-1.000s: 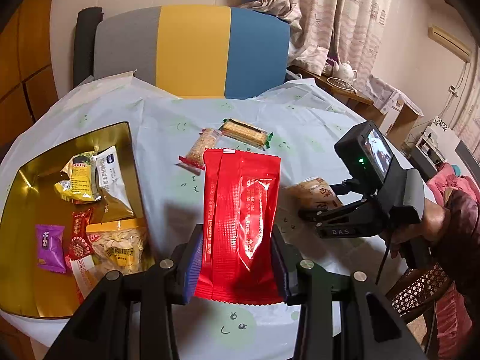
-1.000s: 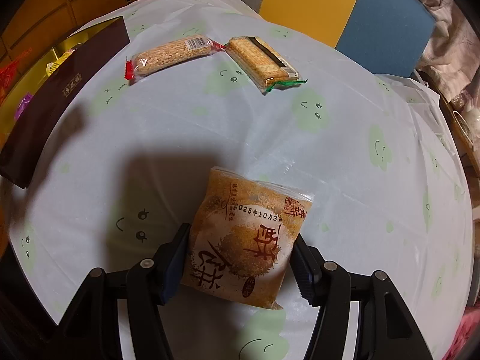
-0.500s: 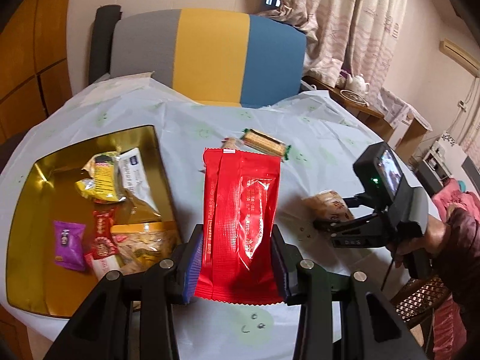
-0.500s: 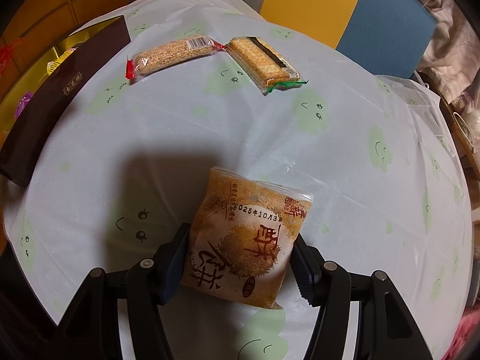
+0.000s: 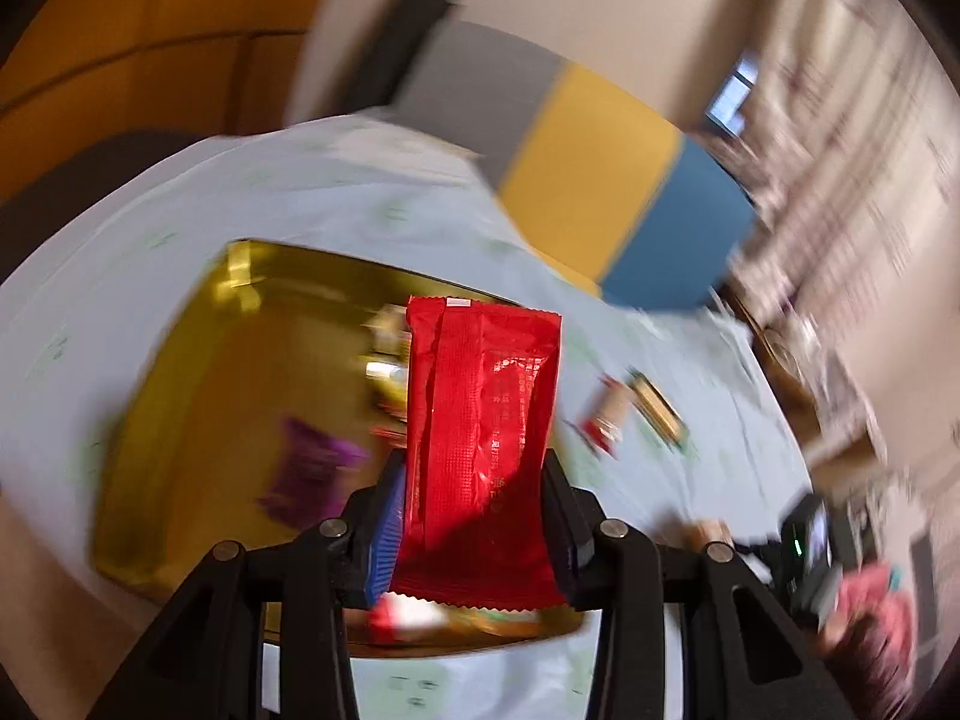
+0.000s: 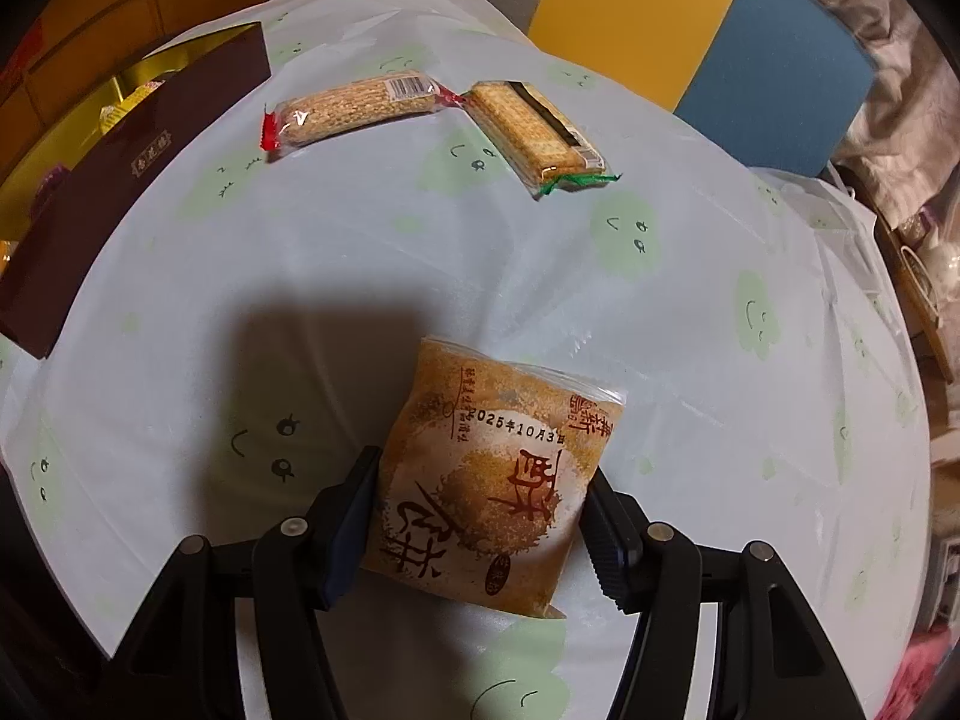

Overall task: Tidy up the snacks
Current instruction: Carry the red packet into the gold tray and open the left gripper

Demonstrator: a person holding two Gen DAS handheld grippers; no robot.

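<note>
The left gripper [image 5: 474, 516] clamps a red snack packet [image 5: 480, 438] upright between its jaws, with the gold tray [image 5: 180, 420] ahead and below. The right gripper [image 6: 480, 522] pinches a brown pastry packet [image 6: 486, 480] just above the tablecloth [image 6: 360, 276]. This looks like the carry-to-tray step; next, I'd say, lower and release the red packet inside.

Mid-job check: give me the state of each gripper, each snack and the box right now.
Left gripper: shut on the red packet.
Red packet: upright between the fingers, above the gold box.
Gold box: open, several snacks inside.
Right gripper: shut on the brown pastry pack.
Brown pastry pack: sealed, gripped just above the table.
Sesame bar: sealed, lying on the table.
Cracker pack: sealed, lying beside it.
</note>
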